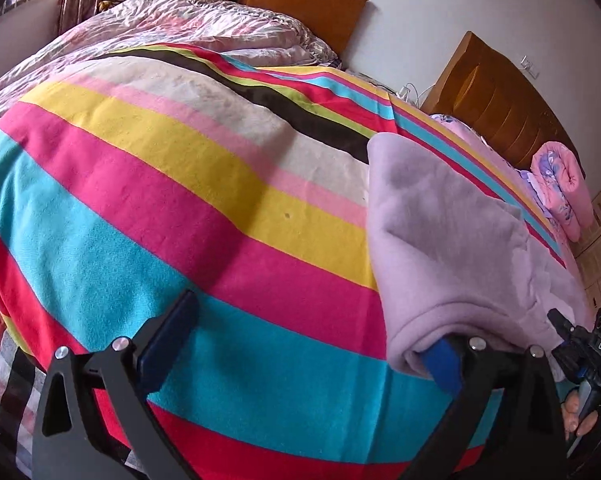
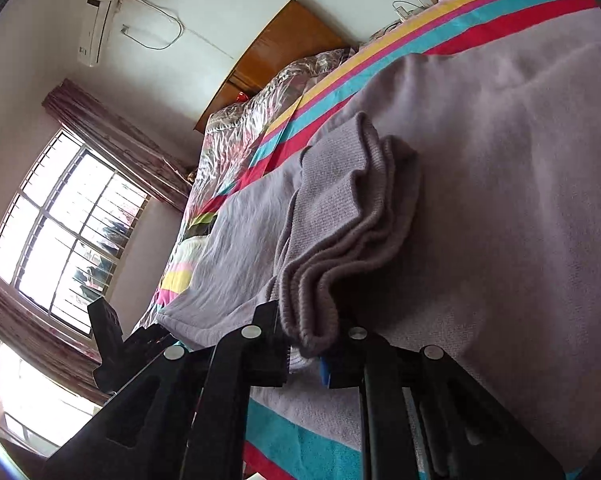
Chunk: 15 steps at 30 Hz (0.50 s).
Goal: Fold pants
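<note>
The pants (image 2: 480,200) are spread on the striped blanket (image 1: 180,208). Their ribbed cuffs, at twelve o'clock of the right gripper (image 2: 306,360), are clamped by it. The left gripper (image 1: 300,344) is held wide apart, the pants draped over its finger at three o'clock.

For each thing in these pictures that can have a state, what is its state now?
Pants: lilac, lying partly folded on the striped blanket.
Ribbed cuffs: bunched together, pinched in the right claw.
Right claw: shut on the cuffs.
Left claw: open; one finger is under the pants' edge.
Pink quilt: rolled up at the far side.
Curtains: drawn aside.
</note>
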Each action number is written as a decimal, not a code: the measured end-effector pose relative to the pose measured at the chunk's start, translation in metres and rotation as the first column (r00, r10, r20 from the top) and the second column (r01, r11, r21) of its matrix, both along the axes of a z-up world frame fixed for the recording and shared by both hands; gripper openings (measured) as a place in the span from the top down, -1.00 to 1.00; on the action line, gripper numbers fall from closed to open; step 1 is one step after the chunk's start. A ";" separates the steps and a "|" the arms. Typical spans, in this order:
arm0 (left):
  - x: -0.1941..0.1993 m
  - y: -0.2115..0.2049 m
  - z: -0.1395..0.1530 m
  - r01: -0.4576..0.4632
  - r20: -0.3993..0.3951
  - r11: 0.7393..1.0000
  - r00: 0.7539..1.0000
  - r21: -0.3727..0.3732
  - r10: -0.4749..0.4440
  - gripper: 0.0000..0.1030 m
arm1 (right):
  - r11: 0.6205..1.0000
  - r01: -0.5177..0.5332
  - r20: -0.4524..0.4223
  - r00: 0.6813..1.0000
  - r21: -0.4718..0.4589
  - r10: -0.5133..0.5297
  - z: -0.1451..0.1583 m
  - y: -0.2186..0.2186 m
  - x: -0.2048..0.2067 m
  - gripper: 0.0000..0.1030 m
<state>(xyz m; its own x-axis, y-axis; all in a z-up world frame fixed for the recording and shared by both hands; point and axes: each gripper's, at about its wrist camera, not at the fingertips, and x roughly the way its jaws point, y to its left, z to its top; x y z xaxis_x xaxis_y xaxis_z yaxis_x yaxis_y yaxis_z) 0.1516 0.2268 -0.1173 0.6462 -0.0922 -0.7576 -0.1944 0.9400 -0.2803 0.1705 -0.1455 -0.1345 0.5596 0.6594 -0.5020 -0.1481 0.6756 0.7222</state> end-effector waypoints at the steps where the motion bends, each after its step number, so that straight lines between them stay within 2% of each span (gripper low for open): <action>1: -0.001 -0.002 -0.001 0.002 -0.005 1.000 1.000 0.024 -0.002 -0.97 | 1.000 0.004 -0.013 1.000 0.003 -0.004 -0.003 -0.002 0.000 0.76; 4: -0.004 -0.011 -0.001 0.024 -0.024 0.994 0.999 0.109 -0.021 -0.95 | 1.000 0.009 -0.042 0.999 0.002 -0.008 -0.017 -0.004 -0.002 0.78; 7: -0.010 -0.019 0.004 0.076 -0.047 0.973 0.997 0.217 -0.067 -0.95 | 0.996 0.011 -0.045 0.999 -0.089 -0.015 -0.008 -0.004 -0.005 0.76; 9: -0.018 -0.024 0.011 0.133 -0.070 0.941 0.991 0.313 -0.117 -0.96 | 0.990 0.017 -0.061 0.998 -0.142 -0.026 0.002 -0.012 -0.007 0.31; 11: -0.029 -0.025 0.023 0.168 -0.089 0.896 0.986 0.412 -0.144 -0.96 | 0.977 0.074 -0.002 0.997 -0.200 -0.076 0.019 -0.026 -0.018 0.18; 12: -0.034 -0.023 0.034 0.155 -0.074 0.886 0.988 0.437 -0.136 -0.96 | 0.959 0.100 0.049 0.995 -0.264 -0.090 0.030 -0.028 -0.023 0.17; 13: -0.038 -0.017 0.049 0.136 -0.036 0.899 0.990 0.416 -0.133 -0.96 | 0.939 0.104 0.097 0.992 -0.329 -0.076 0.039 -0.028 -0.026 0.17; 15: -0.034 -0.007 0.085 0.105 0.073 0.945 0.988 0.309 -0.134 -0.96 | 0.904 0.071 0.142 0.990 -0.421 -0.011 0.051 -0.016 -0.019 0.17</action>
